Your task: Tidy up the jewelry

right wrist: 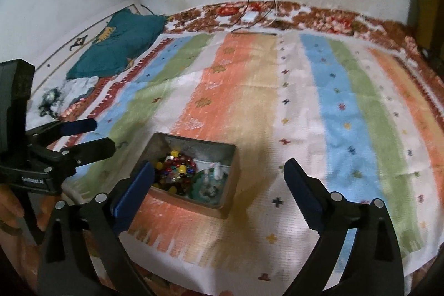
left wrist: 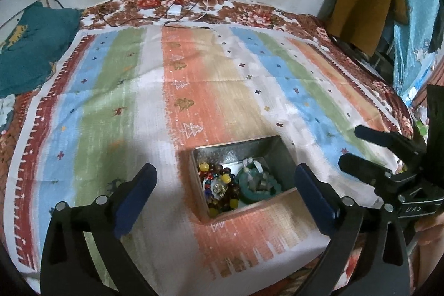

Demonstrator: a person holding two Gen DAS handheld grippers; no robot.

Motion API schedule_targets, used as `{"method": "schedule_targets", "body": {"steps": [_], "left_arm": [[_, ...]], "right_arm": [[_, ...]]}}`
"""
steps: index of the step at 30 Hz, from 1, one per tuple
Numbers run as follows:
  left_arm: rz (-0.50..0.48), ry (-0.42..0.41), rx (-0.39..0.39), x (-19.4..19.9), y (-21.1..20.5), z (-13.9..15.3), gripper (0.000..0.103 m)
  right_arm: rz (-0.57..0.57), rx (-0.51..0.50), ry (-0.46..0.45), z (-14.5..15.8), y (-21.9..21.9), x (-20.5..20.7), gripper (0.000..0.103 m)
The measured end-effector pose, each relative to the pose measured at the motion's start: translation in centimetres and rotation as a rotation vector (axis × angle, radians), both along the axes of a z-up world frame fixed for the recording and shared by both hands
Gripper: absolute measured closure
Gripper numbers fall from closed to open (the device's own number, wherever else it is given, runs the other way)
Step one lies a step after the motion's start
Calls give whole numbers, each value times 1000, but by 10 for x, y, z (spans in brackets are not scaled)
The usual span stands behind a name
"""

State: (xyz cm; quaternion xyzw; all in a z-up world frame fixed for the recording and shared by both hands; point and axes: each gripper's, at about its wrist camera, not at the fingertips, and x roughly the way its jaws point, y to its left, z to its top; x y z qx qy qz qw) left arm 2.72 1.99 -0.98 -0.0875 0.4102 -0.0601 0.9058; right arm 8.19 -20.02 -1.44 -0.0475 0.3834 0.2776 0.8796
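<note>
Both claws gape wide and empty, near the tin [left wrist: 280, 154] of beads [left wrist: 222, 185].

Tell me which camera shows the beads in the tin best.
The left wrist view: the beads lie sharp and unblocked in the tin. In the right wrist view they look blurrier, and a finger of the right claw overlaps the tin's near corner.

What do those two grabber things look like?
Both are black plastic tools. The left gripper has two long black prongs with flat blue pads on its fingers and round silver bolts. The right gripper matches it, with ridged blue fingers. White lettering marks each body. Bare hands hold them.
</note>
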Motion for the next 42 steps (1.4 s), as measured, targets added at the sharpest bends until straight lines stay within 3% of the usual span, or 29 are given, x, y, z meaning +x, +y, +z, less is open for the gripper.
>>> {"method": "schedule_targets", "body": {"steps": [8, 13, 21, 42], "left_arm": [[4, 5, 53, -17, -8, -7, 6], [7, -41, 84, -29, -16, -3, 6], [-6, -94, 121, -45, -31, 0, 6], [32, -105, 97, -57, -29, -3, 6]], "right_arm": [[20, 7, -7, -4, -7, -17, 7], [11, 25, -60, 2, -10, -26, 7], [3, 50, -75, 4, -16, -32, 7], [37, 74, -95, 4, -21, -52, 7]]}}
